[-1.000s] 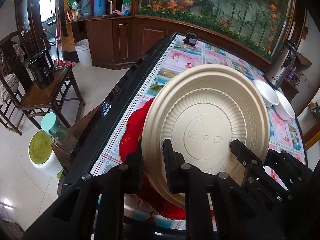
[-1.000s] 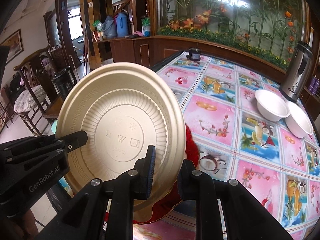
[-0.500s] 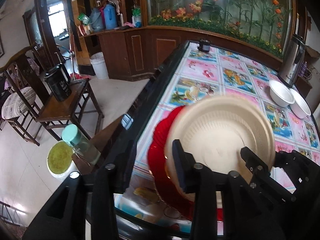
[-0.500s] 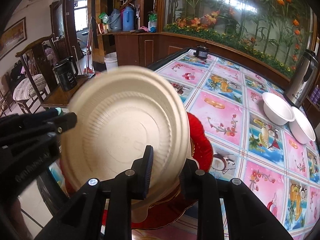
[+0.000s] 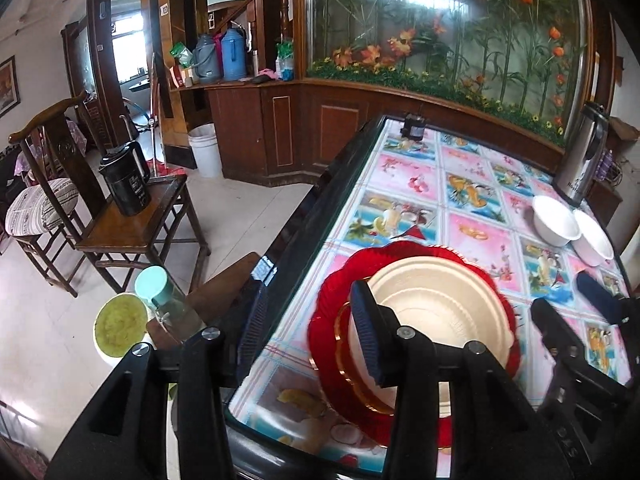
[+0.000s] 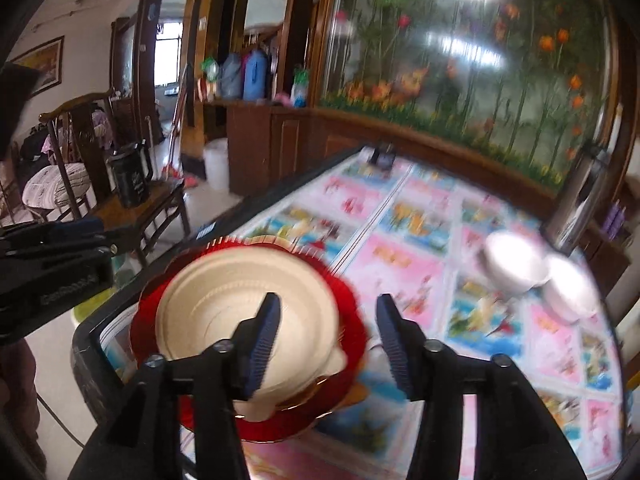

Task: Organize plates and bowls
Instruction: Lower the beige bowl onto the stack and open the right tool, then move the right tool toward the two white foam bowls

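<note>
A beige plate lies on a red scalloped plate at the table's near left corner; both show blurred in the right wrist view, the beige plate on the red plate. My left gripper is open and empty, its right finger over the beige plate's left rim. My right gripper is open and empty just above the plates' right side. Two white bowls sit side by side at the far right, also in the right wrist view.
The table has a colourful fruit-print cloth under glass. A steel thermos stands at the far right corner, a small black object at the far edge. A wooden side table with a black kettle and chairs stand left, off the table.
Both grippers held the beige plate upright, then lowered it onto the red plate. Both have now opened and let go, and the right gripper has drawn back.
</note>
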The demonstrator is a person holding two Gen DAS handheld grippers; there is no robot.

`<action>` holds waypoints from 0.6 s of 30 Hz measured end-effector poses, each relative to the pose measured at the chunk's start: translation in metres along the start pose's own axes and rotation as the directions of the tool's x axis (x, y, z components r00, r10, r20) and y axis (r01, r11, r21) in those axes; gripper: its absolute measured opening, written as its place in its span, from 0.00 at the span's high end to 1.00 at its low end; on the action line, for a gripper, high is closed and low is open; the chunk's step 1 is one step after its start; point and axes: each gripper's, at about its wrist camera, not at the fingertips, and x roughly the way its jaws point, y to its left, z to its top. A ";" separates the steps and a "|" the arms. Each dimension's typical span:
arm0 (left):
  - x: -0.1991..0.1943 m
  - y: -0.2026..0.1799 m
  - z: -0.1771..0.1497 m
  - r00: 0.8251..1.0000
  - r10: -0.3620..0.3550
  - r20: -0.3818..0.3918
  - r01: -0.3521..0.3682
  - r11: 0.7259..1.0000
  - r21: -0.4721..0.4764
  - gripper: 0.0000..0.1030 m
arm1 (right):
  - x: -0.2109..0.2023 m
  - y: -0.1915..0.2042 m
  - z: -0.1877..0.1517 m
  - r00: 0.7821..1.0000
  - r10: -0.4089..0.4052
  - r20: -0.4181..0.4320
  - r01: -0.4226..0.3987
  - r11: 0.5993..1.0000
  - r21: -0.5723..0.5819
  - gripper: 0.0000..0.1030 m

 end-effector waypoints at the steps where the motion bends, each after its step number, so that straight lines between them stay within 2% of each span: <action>1: -0.002 -0.002 0.001 1.000 -0.016 0.002 0.016 1.000 -0.002 0.59 | -0.009 -0.001 0.001 0.999 -0.023 0.039 0.024 1.000 -0.013 0.40; 3: -0.006 -0.009 0.003 0.999 -0.041 0.004 0.041 0.999 0.002 0.59 | -0.024 -0.002 0.005 0.993 -0.066 0.099 0.070 0.997 -0.036 0.37; 6: -0.014 -0.021 0.004 0.998 -0.054 0.013 0.054 0.998 0.026 0.59 | -0.036 -0.002 0.009 0.987 -0.099 0.130 0.108 0.992 -0.063 0.35; 7: -0.018 -0.026 0.004 0.998 -0.063 0.018 0.062 0.997 0.035 0.59 | -0.038 -0.004 0.009 0.986 -0.103 0.133 0.112 0.992 -0.062 0.34; 9: -0.023 -0.034 0.004 0.997 -0.072 0.025 0.071 0.997 0.043 0.48 | -0.043 -0.009 0.009 0.985 -0.110 0.133 0.117 0.992 -0.050 0.33; 11: -0.028 -0.041 0.004 0.996 -0.075 0.039 0.073 0.996 0.048 0.44 | -0.046 -0.017 0.008 0.983 -0.123 0.133 0.129 0.991 -0.034 0.31; 18: -0.039 -0.075 0.005 0.994 -0.101 0.048 0.095 0.989 0.110 0.44 | -0.060 -0.060 0.004 0.983 -0.144 0.117 0.136 0.988 0.071 0.29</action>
